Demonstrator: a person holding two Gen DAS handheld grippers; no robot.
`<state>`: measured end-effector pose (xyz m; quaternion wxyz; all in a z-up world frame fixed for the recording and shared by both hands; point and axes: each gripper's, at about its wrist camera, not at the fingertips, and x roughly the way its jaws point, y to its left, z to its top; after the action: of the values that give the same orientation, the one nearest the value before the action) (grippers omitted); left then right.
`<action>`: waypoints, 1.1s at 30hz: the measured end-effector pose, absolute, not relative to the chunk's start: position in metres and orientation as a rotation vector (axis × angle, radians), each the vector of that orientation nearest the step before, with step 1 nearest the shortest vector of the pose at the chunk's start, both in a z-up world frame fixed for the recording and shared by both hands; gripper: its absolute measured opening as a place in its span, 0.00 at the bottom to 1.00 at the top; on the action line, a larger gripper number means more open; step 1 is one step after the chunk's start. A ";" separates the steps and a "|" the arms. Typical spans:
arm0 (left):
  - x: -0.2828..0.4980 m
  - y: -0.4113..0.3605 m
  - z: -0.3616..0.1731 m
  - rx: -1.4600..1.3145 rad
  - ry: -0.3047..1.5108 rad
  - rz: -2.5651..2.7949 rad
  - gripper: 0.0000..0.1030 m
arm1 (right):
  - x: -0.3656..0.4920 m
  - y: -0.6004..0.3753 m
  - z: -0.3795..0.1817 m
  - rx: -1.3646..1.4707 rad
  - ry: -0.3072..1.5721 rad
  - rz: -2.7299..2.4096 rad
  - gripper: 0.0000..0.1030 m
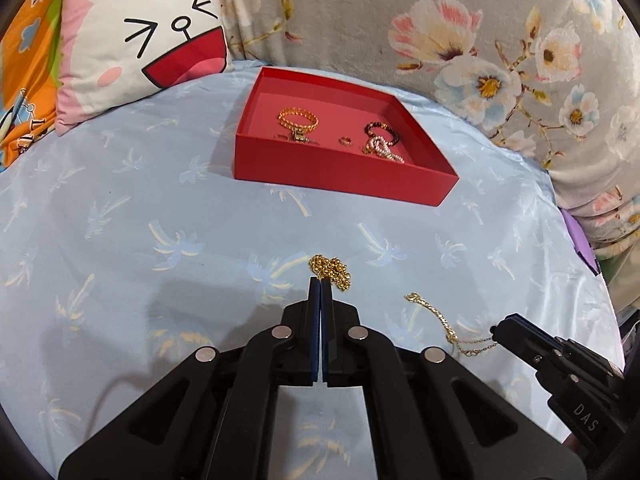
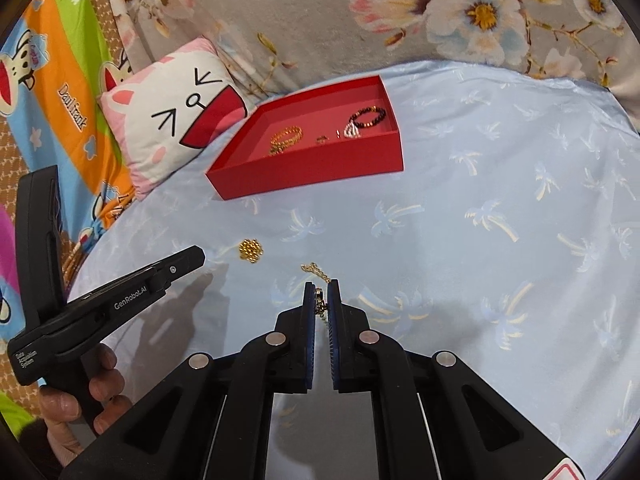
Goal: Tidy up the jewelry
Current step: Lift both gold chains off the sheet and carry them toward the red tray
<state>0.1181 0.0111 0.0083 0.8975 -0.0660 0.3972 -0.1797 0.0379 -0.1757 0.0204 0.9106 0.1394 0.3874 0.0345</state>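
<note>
The left gripper (image 1: 321, 286) sits low over the blue bedsheet (image 1: 120, 240) with its two blue-padded fingers pressed flat together, clenched on nothing, tips aimed toward 12 o'clock. Just past those tips, a hair toward 1 o'clock, lies a bunched-up gold bead chain (image 1: 331, 271), right beside the tip; whether they touch can't be told. From the right wrist view the left gripper (image 2: 198, 256) comes in from 9 o'clock, tilted nose-down, and the person's hand (image 2: 80, 404) is wrapped around its handle with fingers curled at the 8 o'clock corner.

The right gripper (image 2: 321, 288) is pointed the same way, flat over the sheet, fingers narrowed around a thin gold link chain (image 2: 316, 270) with a small gap still between the pads. The chain runs between the pads and trails out ahead of them. Whether it's actually pinched can't be told. In the left view that link chain (image 1: 440, 320) stretches toward 11 o'clock from the right gripper's nose (image 1: 500, 328).

Further out at 12 o'clock is the red tray (image 1: 340, 172), holding a gold bangle (image 1: 298, 119), a dark bead bracelet (image 1: 382, 132) and a couple of small rings. A cat-face pillow (image 1: 152, 40) sits at 10 o'clock, floral blanket (image 1: 440, 20) behind.
</note>
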 end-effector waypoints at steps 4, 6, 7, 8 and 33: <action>0.127 0.005 0.009 -0.135 0.839 -0.385 0.00 | 0.033 -0.178 0.026 0.298 0.789 0.075 0.06; 0.137 -0.004 0.005 -0.119 0.862 -0.404 0.01 | 0.034 -0.179 0.024 0.300 0.793 0.074 0.06; 0.139 -0.009 0.003 -0.108 0.873 -0.403 0.07 | 0.034 -0.180 0.023 0.302 0.797 0.073 0.06; 0.144 -0.014 0.000 -0.096 0.882 -0.393 0.17 | 0.035 -0.180 0.022 0.307 0.800 0.073 0.06; 0.132 0.003 0.070 -0.072 0.766 -0.410 0.00 | 0.038 -0.193 0.077 0.291 0.692 0.094 0.06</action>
<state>0.1317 0.0030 0.0704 0.9065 -0.0350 0.3710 -0.1986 0.0381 -0.1935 0.0771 0.9293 0.1419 0.3379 0.0460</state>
